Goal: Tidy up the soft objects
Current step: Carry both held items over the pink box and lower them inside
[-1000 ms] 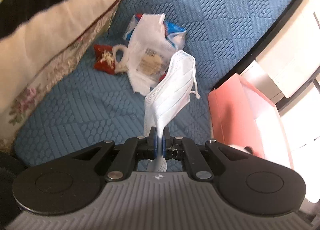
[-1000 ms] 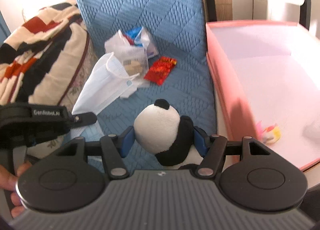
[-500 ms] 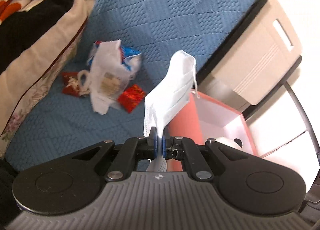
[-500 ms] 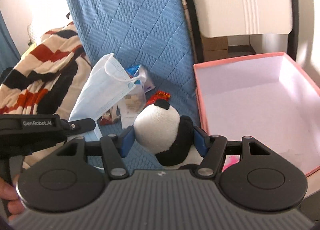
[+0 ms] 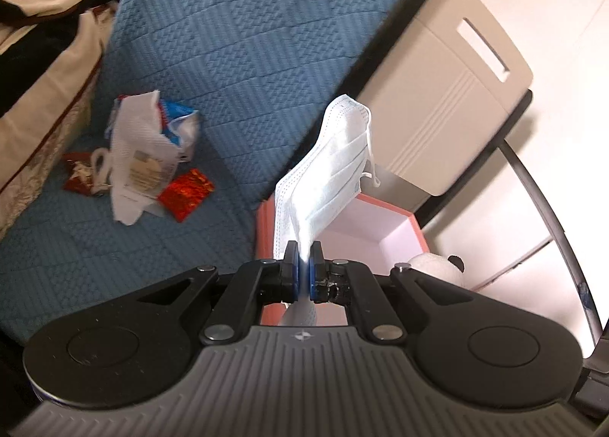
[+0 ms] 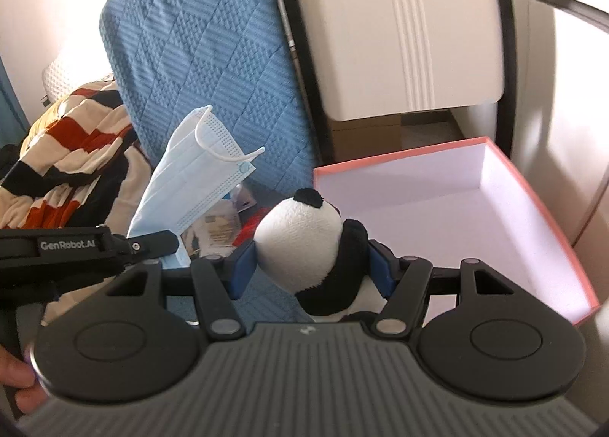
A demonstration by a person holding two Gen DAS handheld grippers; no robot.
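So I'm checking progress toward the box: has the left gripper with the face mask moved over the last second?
Yes. The left gripper, shut on the face mask, has moved away from the wrappers on the blue seat, toward the pink box.

text: "GenRobot.AI" | on: black body of left hand-held gripper (image 6: pixel 152 243), seen in right wrist view | colour: white lettering | other: printed label on plastic packet (image 5: pixel 146 170) lying on blue sofa (image 5: pixel 247 37), too blurred to read
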